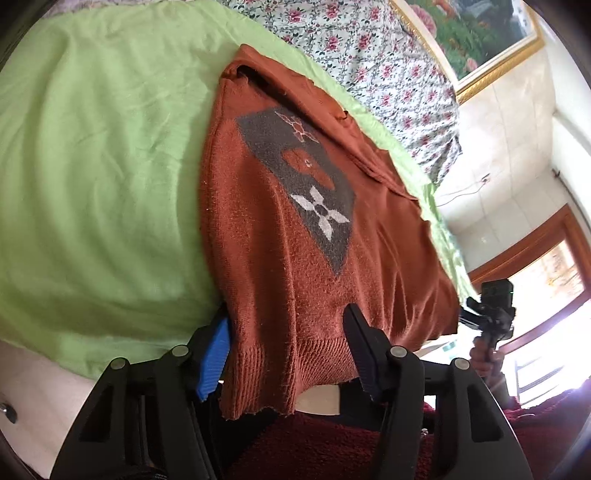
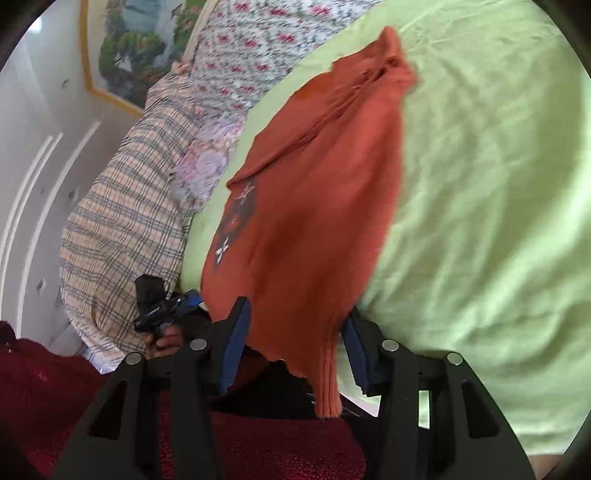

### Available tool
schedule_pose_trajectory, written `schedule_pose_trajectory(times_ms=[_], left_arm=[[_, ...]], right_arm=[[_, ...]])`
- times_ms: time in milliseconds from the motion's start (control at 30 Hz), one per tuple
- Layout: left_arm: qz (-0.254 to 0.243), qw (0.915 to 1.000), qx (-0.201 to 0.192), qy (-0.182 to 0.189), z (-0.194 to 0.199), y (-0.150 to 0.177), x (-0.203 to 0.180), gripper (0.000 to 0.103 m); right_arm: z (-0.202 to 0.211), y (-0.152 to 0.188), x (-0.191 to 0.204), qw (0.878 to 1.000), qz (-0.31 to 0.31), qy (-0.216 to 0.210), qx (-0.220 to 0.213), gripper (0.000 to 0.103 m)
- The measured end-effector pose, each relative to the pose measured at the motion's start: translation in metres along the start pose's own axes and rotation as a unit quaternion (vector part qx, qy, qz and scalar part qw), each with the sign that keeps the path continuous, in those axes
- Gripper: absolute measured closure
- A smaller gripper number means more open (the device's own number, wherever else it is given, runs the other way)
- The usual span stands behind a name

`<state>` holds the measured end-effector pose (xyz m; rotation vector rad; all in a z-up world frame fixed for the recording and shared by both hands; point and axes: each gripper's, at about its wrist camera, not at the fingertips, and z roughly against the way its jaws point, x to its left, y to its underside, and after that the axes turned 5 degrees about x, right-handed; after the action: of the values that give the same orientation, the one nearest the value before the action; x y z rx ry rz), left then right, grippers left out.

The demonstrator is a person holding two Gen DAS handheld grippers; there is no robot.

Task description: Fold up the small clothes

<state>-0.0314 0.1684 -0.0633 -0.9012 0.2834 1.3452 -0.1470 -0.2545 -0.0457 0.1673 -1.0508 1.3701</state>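
A small rust-orange knit sweater [image 1: 295, 229] with a grey patch bearing white flowers lies on a light green sheet [image 1: 103, 177]. Its ribbed hem hangs off the near edge. My left gripper [image 1: 288, 354] straddles the hem; its fingers stand wide apart with the cloth between them, not pinched. In the right wrist view the sweater [image 2: 314, 206] stretches away, and my right gripper [image 2: 295, 347] straddles the other hem corner, also open. Each gripper shows in the other's view: the right one [image 1: 491, 310], the left one [image 2: 162, 310].
A floral quilt [image 1: 369, 48] and a plaid pillow [image 2: 125, 229] lie past the green sheet [image 2: 480, 221]. A framed painting [image 1: 476, 33] hangs on the wall. A dark red fuzzy garment [image 1: 314, 443] is below the grippers. A window [image 1: 550, 280] is at the right.
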Motion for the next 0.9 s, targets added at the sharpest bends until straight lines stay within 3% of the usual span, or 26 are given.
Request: schedule_pose_trajectory(times_ms=[67,100,133,167,200,367,533,633,700,900], left_arm=[[0.007,1.0,-0.001,0.006,-0.001,-0.004,0.003,0.052],[0.011,0.9999,-0.002,0.006,-0.001,-0.005,0.005,0.055],[0.011,0.9999,-0.003,0.003,-0.001,-0.005,0.006,0.066],[0.01,0.9999,-0.006,-0.012,0.0,-0.005,0.006,0.09],[0.01,0.9997,-0.007,-0.021,0.001,-0.004,0.007,0.097],[-0.03,0.9975,-0.031,-0.055,0.016,-0.002,-0.013,0.1],[-0.025,0.9983,-0.038,-0.037,0.023,-0.006,-0.007,0.099],[-0.009,0.9995,-0.014,-0.028,0.013,-0.008,0.005,0.099],[-0.002,0.9997,0.004,-0.024,0.005,-0.008,0.011,0.093],[-0.007,0.9995,0.02,-0.024,-0.004,-0.007,0.011,0.09]], right_arm=[[-0.003,0.001,0.003,1.0,0.004,0.004,-0.001,0.055],[-0.004,0.001,0.004,1.0,0.005,0.009,-0.003,0.061],[-0.004,0.002,0.005,1.0,0.006,0.02,-0.005,0.075],[-0.006,0.003,0.005,0.999,0.005,0.032,-0.004,0.084],[-0.006,0.003,0.005,0.999,0.003,0.041,-0.001,0.095],[0.022,0.019,0.016,0.999,0.018,0.038,-0.026,0.096],[0.046,0.032,0.014,0.998,0.015,0.001,-0.059,0.096],[0.035,0.033,0.004,0.999,0.009,-0.002,-0.046,0.096],[0.027,0.033,-0.003,0.999,0.001,-0.014,-0.032,0.096],[0.007,0.032,-0.016,1.0,-0.023,-0.014,0.001,0.083]])
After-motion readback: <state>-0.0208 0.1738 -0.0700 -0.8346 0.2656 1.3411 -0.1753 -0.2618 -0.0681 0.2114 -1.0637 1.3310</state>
